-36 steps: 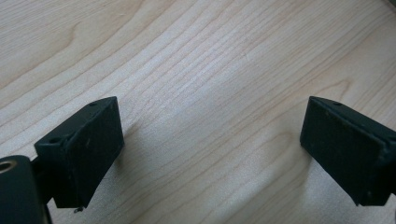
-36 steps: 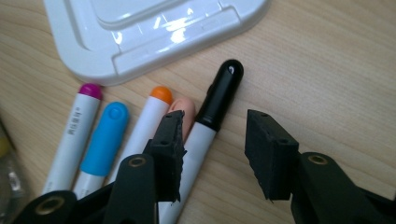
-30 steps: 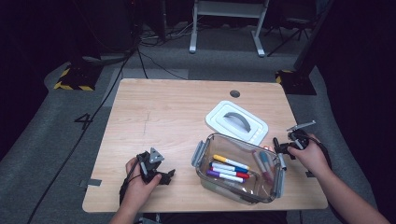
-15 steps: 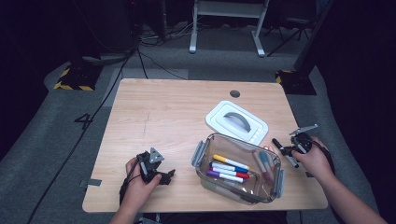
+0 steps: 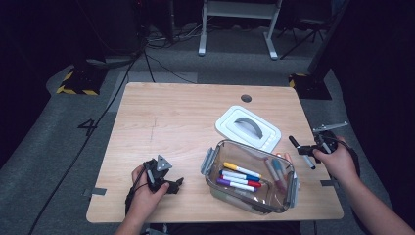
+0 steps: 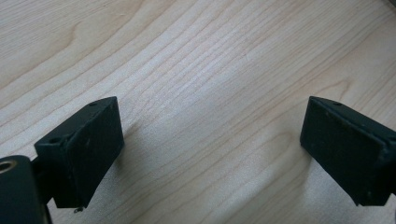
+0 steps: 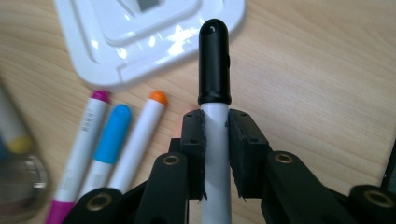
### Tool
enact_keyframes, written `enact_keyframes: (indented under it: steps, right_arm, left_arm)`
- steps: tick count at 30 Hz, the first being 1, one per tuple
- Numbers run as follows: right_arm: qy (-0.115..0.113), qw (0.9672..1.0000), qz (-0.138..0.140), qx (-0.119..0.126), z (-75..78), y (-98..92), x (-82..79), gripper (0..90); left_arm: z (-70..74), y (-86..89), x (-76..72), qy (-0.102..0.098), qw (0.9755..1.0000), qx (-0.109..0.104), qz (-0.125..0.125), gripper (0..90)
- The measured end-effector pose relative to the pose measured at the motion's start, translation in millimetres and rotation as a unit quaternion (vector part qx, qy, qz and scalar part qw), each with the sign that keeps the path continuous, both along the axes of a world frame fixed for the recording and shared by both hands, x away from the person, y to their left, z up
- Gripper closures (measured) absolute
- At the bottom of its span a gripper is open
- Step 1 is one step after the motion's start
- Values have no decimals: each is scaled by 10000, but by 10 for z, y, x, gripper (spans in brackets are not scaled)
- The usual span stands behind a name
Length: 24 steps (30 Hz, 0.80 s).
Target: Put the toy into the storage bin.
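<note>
I've got the black-capped marker (image 7: 215,93) clamped in my right gripper (image 5: 306,148), just right of the container (image 5: 249,182). Left gripper (image 6: 210,140) idle, jaws apart. Carry marker level over the rim, then release w/ others.

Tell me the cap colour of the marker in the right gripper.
Black; the marker has a white barrel, clearest in the right gripper view.

Counts: one clear container (image 5: 211,161), centre-low in the high view. In it: four markers (image 5: 242,170) stacked at left and two more (image 5: 277,169) at right, though that pair is blurry. One black-capped marker (image 7: 215,79) mid-frame in the right gripper view. Three loose markers (image 7: 112,140) at its lower left there. One white lid (image 5: 247,128). One wooden table (image 5: 166,117). Two grippers: left gripper (image 5: 169,185), right gripper (image 5: 299,148).
</note>
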State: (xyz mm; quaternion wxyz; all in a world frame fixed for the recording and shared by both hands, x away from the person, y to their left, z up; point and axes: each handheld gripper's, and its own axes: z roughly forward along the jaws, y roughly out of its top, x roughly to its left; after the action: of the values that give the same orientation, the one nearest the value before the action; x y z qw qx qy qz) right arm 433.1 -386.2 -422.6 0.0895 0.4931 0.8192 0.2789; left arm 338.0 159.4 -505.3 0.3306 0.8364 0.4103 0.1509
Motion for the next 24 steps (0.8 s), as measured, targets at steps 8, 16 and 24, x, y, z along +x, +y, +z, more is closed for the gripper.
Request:
enact_keyframes:
  steps: [8,16,24]
  right_arm:
    - [-271,9986,378,246,414,192,-99,774]
    - [-404,9930,980,512,742,538,-237,774]
    - [-322,9830,1650,733,925,933,-439,774]
  left_arm:
    - [0,0,0,-2,10000,0,0,66]
    - [0,0,0,0,10000,-1,1,66]
    - [0,0,0,1,10000,0,0,66]
